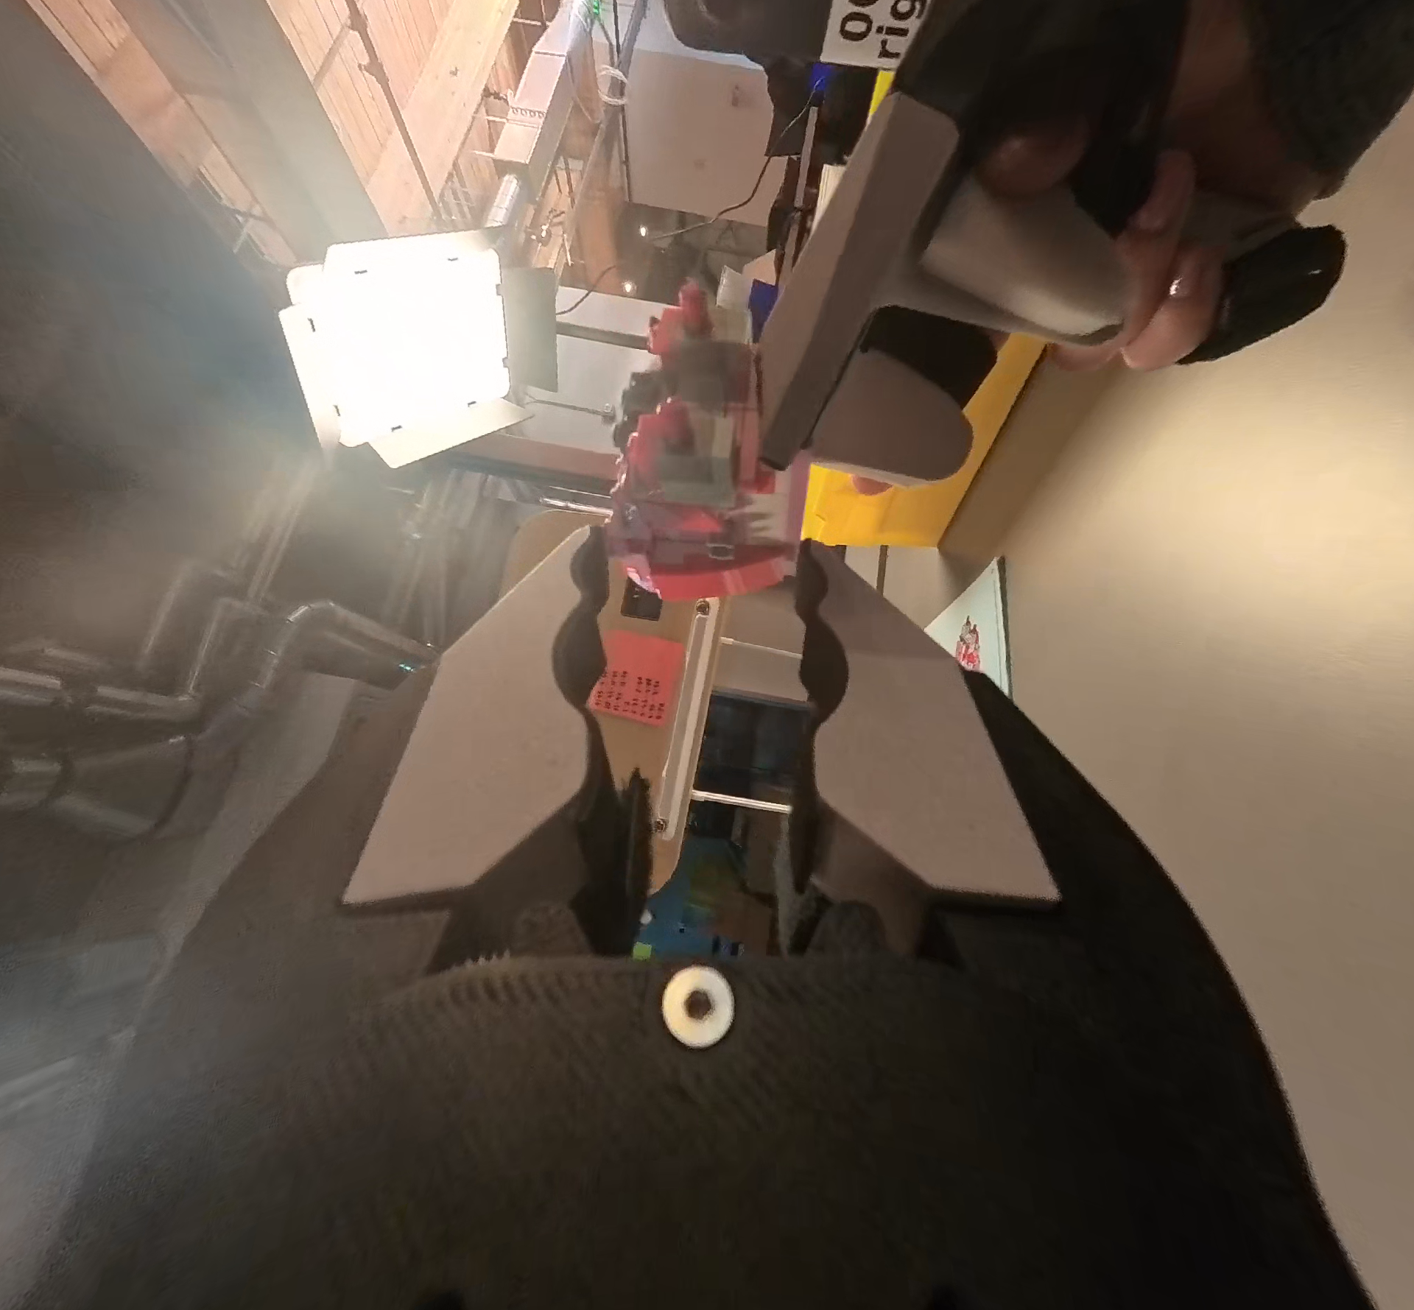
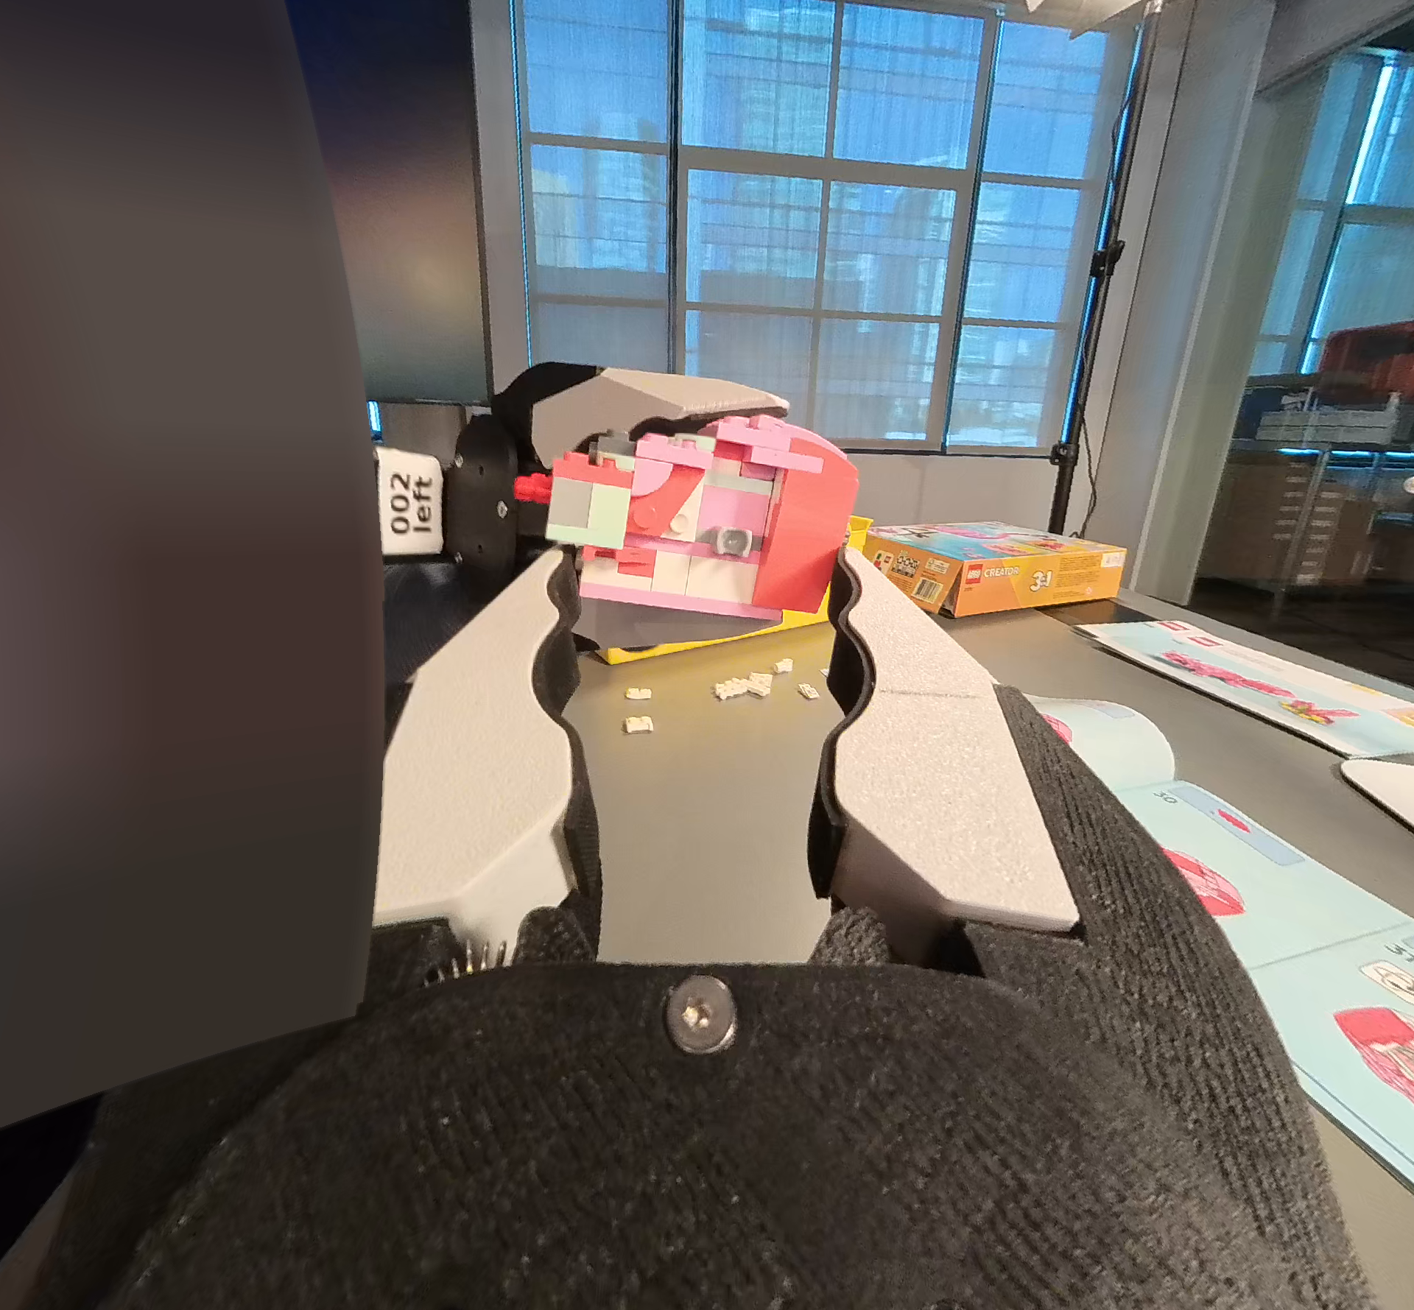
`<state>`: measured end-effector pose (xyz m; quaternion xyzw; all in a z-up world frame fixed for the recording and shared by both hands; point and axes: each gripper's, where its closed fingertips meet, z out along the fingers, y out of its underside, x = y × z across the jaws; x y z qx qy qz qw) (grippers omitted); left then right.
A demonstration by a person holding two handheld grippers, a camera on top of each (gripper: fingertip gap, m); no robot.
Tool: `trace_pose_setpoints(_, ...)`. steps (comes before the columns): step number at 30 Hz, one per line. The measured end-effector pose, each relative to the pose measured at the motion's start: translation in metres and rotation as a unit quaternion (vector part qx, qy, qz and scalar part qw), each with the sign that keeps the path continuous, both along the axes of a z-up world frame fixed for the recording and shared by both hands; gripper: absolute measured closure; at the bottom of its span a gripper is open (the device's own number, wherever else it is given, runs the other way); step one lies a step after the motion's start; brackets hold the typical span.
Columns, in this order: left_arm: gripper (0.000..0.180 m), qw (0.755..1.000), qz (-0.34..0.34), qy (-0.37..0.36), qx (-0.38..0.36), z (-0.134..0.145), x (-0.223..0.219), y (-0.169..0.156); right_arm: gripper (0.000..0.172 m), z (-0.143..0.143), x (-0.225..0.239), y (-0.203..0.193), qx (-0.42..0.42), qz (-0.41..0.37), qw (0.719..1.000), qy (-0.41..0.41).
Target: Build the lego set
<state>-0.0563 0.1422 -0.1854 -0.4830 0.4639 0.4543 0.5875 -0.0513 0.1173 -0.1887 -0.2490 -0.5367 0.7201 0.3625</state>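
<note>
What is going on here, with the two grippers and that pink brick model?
A person holds a gripper in each hand, and both meet on one pink and red brick model lifted above the grey table. The left gripper clamps it from above and below; the right gripper holds its sides. Small loose bricks, a yellow tray and the set's box lie beyond.

Grey table [image 2: 711,814] — loose bricks [image 2: 746,686], box [image 2: 995,569], booklets [image 2: 1255,684].

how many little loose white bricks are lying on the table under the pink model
About 7, hard to separate: two at left, a cluster of roughly three in the middle, one behind it, one at right. More may be hidden behind the fingers.
</note>
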Motion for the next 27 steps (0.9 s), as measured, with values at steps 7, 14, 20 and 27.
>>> trace_pose_setpoints(7, 0.132, 0.998, 0.003, 0.048, -0.044, -0.007, -0.003, -0.003, 0.107, -0.01, -0.005, -0.002, 0.029, -0.009, 0.999, -0.022)
trace_pose_setpoints(14, 0.131, 0.991, 0.02, 0.123, -0.044, -0.011, -0.005, -0.006, 0.107, -0.018, -0.009, -0.005, 0.068, -0.025, 0.997, -0.034)
trace_pose_setpoints(20, 0.132, 0.991, 0.05, 0.104, -0.066, -0.022, -0.017, -0.002, 0.107, -0.031, -0.02, 0.0, 0.071, -0.046, 0.994, -0.074)
trace_pose_setpoints(27, 0.132, 0.988, 0.03, -0.095, -0.117, -0.047, -0.032, 0.006, 0.088, -0.035, -0.031, 0.008, 0.062, -0.081, 0.991, -0.086)
